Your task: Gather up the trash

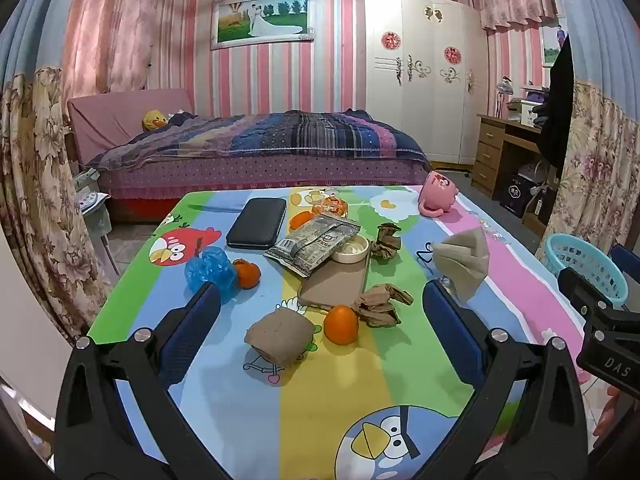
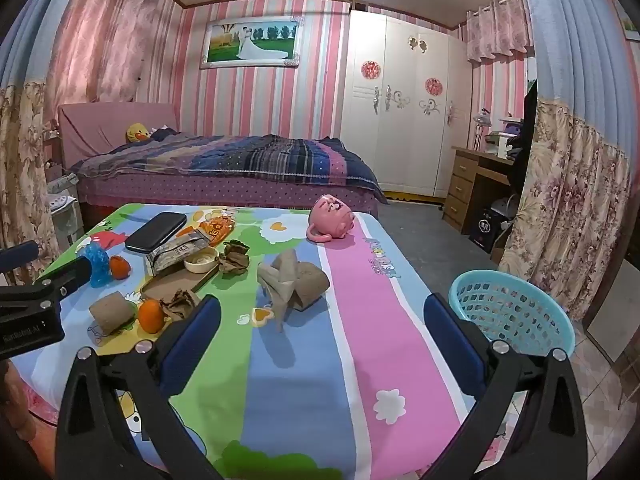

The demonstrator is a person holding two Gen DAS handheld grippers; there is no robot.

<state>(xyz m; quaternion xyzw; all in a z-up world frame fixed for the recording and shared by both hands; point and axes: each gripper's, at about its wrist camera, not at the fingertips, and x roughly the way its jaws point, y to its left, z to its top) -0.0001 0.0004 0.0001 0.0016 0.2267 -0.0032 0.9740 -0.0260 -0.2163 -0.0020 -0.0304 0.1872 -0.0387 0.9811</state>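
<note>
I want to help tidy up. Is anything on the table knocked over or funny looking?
Yes: the pink mug lies tipped on its side at the far edge of the table, handle on the cloth. Nothing looks spilled.

Left claw (image 1: 320,320) and right claw (image 2: 322,320): black frames, silver screws, blue finger pads (image 1: 188,332), white lettering on the housing.

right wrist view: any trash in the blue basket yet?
No. The blue basket beside the table shows only its perforated wall and bare inside; the crumpled paper lies on the tablecloth.
</note>
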